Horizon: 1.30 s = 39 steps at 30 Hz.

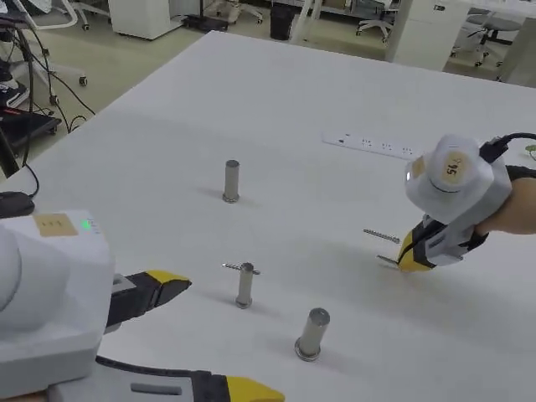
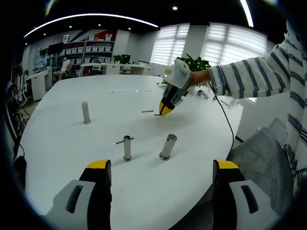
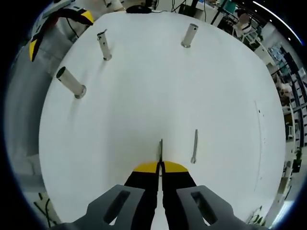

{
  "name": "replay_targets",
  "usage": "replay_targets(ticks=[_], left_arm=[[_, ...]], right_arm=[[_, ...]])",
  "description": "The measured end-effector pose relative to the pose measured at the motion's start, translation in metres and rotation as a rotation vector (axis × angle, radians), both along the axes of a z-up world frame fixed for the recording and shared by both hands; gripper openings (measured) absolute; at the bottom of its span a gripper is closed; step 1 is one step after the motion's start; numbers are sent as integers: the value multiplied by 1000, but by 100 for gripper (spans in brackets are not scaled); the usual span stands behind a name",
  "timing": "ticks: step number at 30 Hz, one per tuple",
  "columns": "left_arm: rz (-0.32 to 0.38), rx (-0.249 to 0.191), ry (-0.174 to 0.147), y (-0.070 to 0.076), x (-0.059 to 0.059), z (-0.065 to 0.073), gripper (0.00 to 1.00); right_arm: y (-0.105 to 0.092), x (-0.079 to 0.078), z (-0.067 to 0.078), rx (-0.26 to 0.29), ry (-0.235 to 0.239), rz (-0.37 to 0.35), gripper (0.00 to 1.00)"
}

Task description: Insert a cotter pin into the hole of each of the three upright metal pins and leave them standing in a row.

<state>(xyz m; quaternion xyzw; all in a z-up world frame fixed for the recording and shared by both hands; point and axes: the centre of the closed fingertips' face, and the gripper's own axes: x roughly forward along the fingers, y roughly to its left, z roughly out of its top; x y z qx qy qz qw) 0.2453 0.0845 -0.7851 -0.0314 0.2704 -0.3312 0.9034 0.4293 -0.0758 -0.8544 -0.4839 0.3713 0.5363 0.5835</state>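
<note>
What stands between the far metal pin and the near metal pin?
The middle metal pin, with a cotter pin through its top, in the head view.

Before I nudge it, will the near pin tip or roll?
The near pin stands tall on a small flange, so a high push probably tips it. Round, so it would likely roll once down. Polished metal: perhaps slippery.

Bright, even light from overhead falls on the white bench [image 1: 335, 126], so the metal pins [image 1: 231, 180] throw only faint, soft shadows. In the left gripper view ceiling strips [image 2: 91, 17] glare at 11 o'clock and the blinds [image 2: 225, 45] blow out at 1 o'clock; both gripper views bend strongly toward their edges.
</note>
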Motion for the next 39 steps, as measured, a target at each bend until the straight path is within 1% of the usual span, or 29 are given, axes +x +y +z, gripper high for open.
replay_targets(ticks=[3,4,5,7,9,12,13,14,18,24,27,30,32,33,35,39], left_arm=[[5,-4,-5,0,1,2,88],[4,-4,-7,0,1,3,87],[4,-4,-10,0,1,4,87],[2,-6,-11,0,1,5,87],[2,-6,-11,1,1,5,86],[15,-13,-26,2,4,7,86],[17,-15,-26,2,4,8,86],[16,-19,-21,1,4,8,86],[5,-11,-20,0,3,7,85],[4,-16,-18,0,5,9,83],[3,-17,-22,0,7,11,82],[5,-28,-17,1,9,12,79],[4,-31,-23,2,11,13,78],[2,-32,-27,2,12,14,78],[0,-35,-32,2,14,16,77],[-9,-38,-37,1,18,18,75]], right_arm=[[1,1,9,38,-25,-14,1],[2,3,10,46,-33,-13,1],[2,2,14,59,-48,-15,1],[1,-1,19,73,-74,-7,1],[2,-5,27,98,-117,5,1],[2,-14,38,132,-174,20,1],[2,-17,40,140,-181,19,1],[3,-20,45,159,-202,17,1],[5,-33,54,200,-225,9,1],[5,-54,63,229,-256,25,2],[8,-61,70,250,-270,32,2],[12,-68,76,270,-286,30,2],[15,-72,79,283,-313,36,2],[16,-76,80,287,-316,40,2],[19,-79,82,297,-338,42,2],[25,-88,88,329,-354,29,2]])
